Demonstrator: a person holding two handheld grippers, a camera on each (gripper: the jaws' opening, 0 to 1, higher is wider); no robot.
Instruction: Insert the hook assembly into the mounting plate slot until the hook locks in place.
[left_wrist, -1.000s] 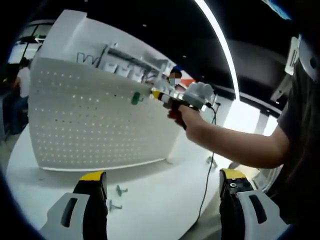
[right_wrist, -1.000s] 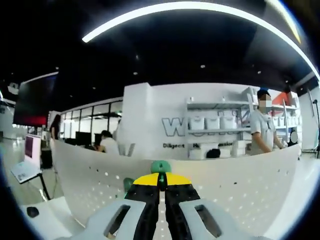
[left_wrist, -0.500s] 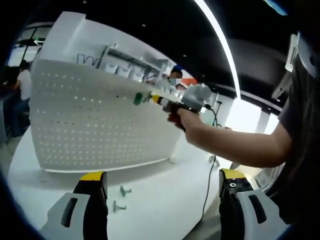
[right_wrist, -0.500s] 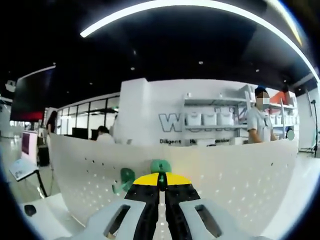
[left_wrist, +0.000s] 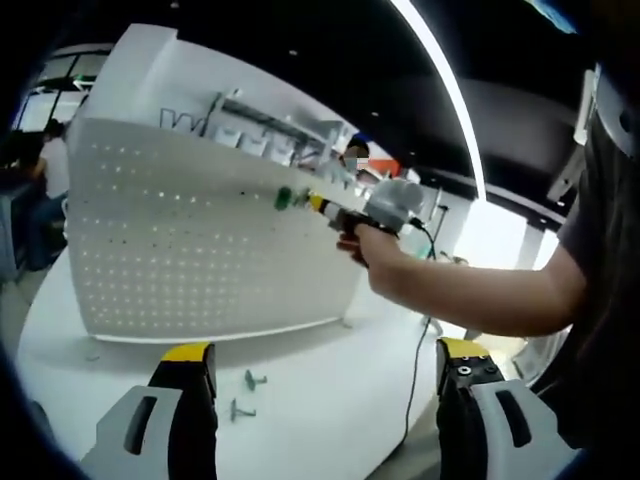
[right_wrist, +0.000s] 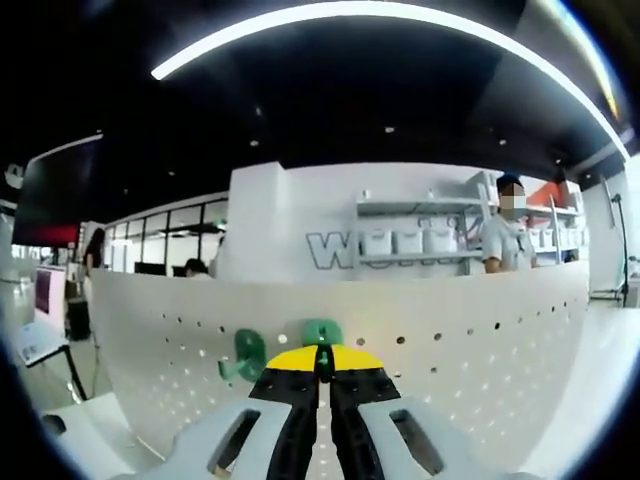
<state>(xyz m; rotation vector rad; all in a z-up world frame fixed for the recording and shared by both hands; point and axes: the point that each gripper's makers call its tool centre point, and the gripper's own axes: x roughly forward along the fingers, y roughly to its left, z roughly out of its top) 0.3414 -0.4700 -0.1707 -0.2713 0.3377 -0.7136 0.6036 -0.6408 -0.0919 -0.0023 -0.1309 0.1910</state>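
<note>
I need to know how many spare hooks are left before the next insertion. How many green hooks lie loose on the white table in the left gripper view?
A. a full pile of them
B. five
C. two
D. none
C: two small green hooks lie on the white table in front of the perforated mounting plate, between the open left gripper jaws.

Behind the white bench (left_wrist: 330, 380) we saw a dark ceiling (right_wrist: 330, 90) crossed by a curved light strip (right_wrist: 380, 12). A white wall (right_wrist: 290, 230) with grey lettering carried shelves (right_wrist: 410, 235) of white boxes. Glazed partitions (right_wrist: 160, 245) stood at the left.
</note>
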